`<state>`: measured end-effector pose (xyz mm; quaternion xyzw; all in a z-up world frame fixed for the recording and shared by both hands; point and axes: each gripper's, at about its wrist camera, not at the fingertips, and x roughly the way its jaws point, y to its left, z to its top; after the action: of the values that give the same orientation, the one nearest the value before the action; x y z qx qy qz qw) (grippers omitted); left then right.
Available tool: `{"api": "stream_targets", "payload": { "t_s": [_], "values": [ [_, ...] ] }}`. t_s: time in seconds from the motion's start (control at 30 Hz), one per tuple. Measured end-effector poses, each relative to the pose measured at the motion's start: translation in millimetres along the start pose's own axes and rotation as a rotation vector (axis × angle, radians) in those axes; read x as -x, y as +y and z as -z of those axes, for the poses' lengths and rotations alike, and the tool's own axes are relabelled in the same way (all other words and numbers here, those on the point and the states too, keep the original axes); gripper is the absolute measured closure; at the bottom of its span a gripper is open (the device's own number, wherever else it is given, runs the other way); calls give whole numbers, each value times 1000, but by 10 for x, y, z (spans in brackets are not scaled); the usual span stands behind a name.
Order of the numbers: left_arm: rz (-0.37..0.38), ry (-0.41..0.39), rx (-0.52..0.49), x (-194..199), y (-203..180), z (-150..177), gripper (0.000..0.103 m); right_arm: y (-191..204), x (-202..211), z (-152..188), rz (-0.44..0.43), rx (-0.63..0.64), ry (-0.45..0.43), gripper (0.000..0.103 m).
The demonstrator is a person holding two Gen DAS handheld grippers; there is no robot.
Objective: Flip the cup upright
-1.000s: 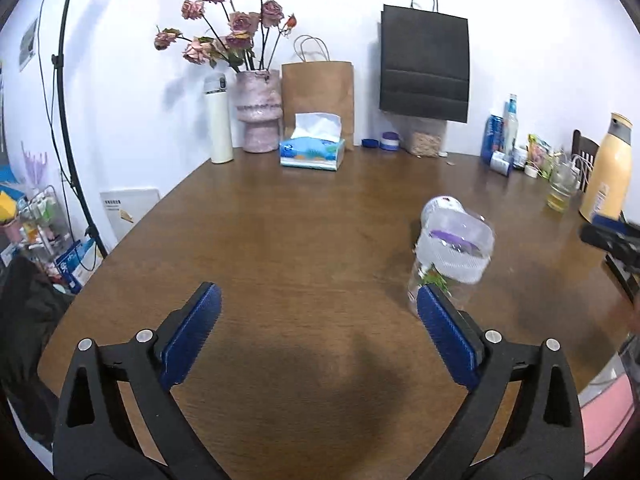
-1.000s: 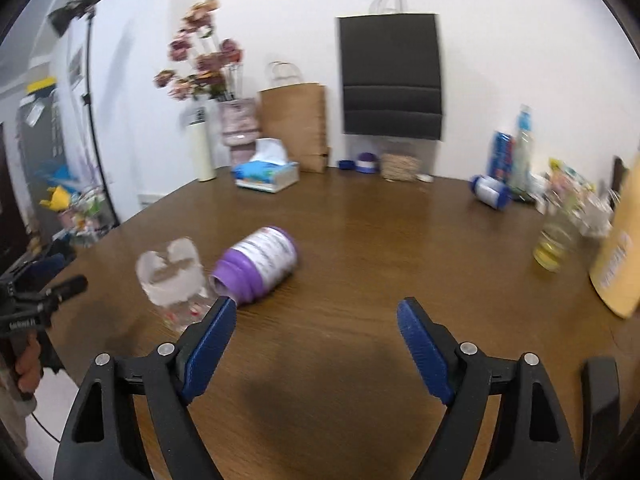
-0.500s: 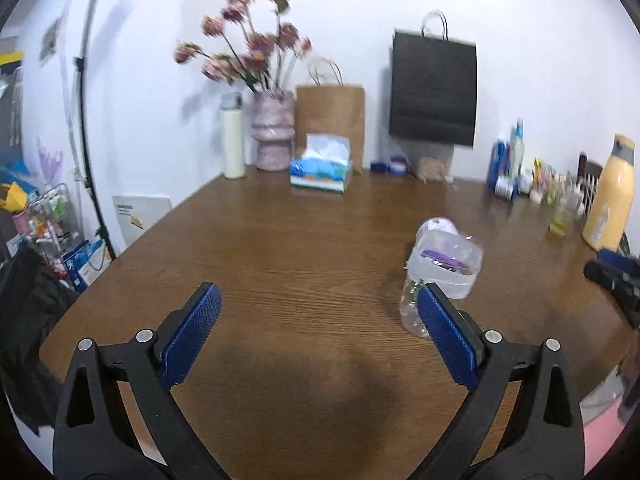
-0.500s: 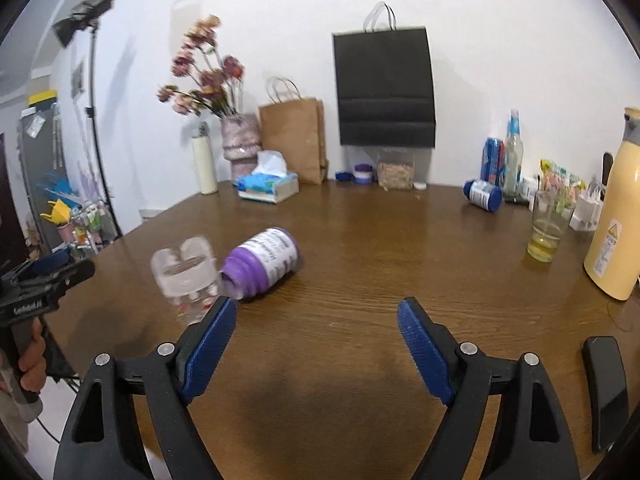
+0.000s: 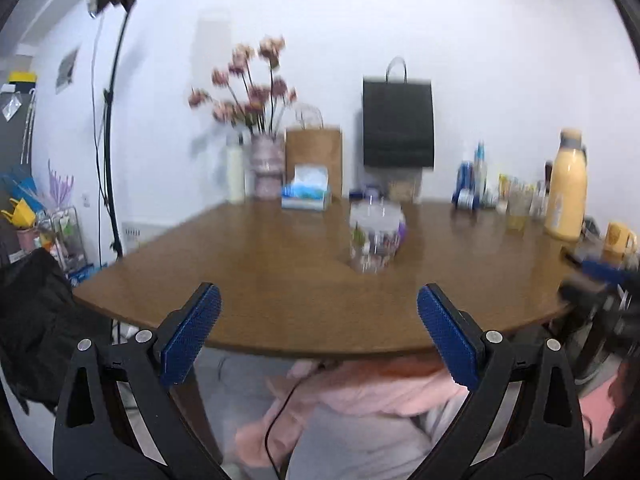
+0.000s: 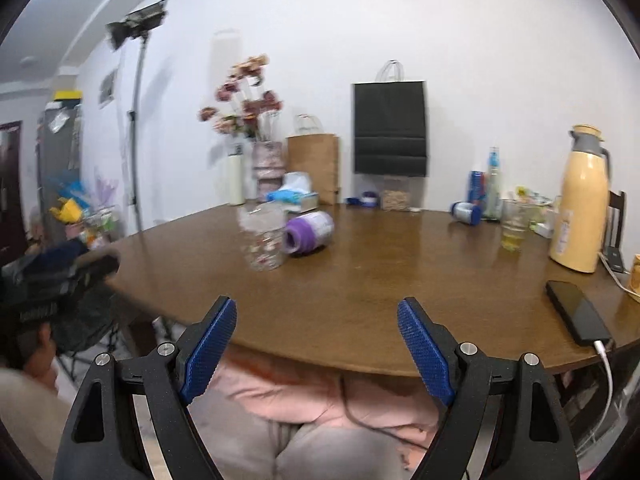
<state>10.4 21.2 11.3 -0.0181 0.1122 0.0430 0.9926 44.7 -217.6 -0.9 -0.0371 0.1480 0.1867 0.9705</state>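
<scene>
A clear plastic cup (image 5: 374,236) stands upright on the brown table (image 5: 256,264); it also shows in the right wrist view (image 6: 262,238). A purple-capped bottle (image 6: 310,232) lies on its side just behind and beside it. My left gripper (image 5: 318,334) is open and empty, pulled back past the table's near edge. My right gripper (image 6: 316,346) is open and empty, also back off the near edge. Both views are blurred.
At the back stand a flower vase (image 5: 266,168), a tissue box (image 5: 306,192), a brown bag (image 5: 314,160) and a black bag (image 5: 398,122). A yellow thermos (image 6: 582,204), a glass of drink (image 6: 514,230), a phone (image 6: 578,312) and bottles crowd the right side.
Both grippers have drawn back and down from the table, so the near edge and the person's lap now show. The cup stays standing on the table.
</scene>
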Motion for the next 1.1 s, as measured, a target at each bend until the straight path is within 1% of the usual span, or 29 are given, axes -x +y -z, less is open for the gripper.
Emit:
{"api": "stream_targets", "payload": {
  "t_s": [0.07, 0.17, 0.47, 0.77, 0.83, 0.87, 1.1],
  "values": [
    [15, -29, -6, 50, -11, -21, 5, 42, -17, 7, -9, 8, 15, 15],
    [25, -30, -32, 41, -61, -31, 5, 38, -14, -5, -3, -11, 3, 15],
    [25, -44, -39, 83, -75, -33, 5, 52, 11, -8, 13, -11, -7, 15],
    [27, -40, -37, 97, -69, -32, 5, 86, 20, -13, 16, -3, -18, 15],
    [28, -39, -37, 95, -72, -31, 4, 85, 19, -13, 17, -4, -16, 15],
    [29, -40, -36, 102, -66, -38, 0, 85, 23, -12, 18, -6, -17, 15],
    [30, -45, -39, 108, -64, -45, 0, 96, 44, -26, 20, -3, -25, 15]
  ]
}}
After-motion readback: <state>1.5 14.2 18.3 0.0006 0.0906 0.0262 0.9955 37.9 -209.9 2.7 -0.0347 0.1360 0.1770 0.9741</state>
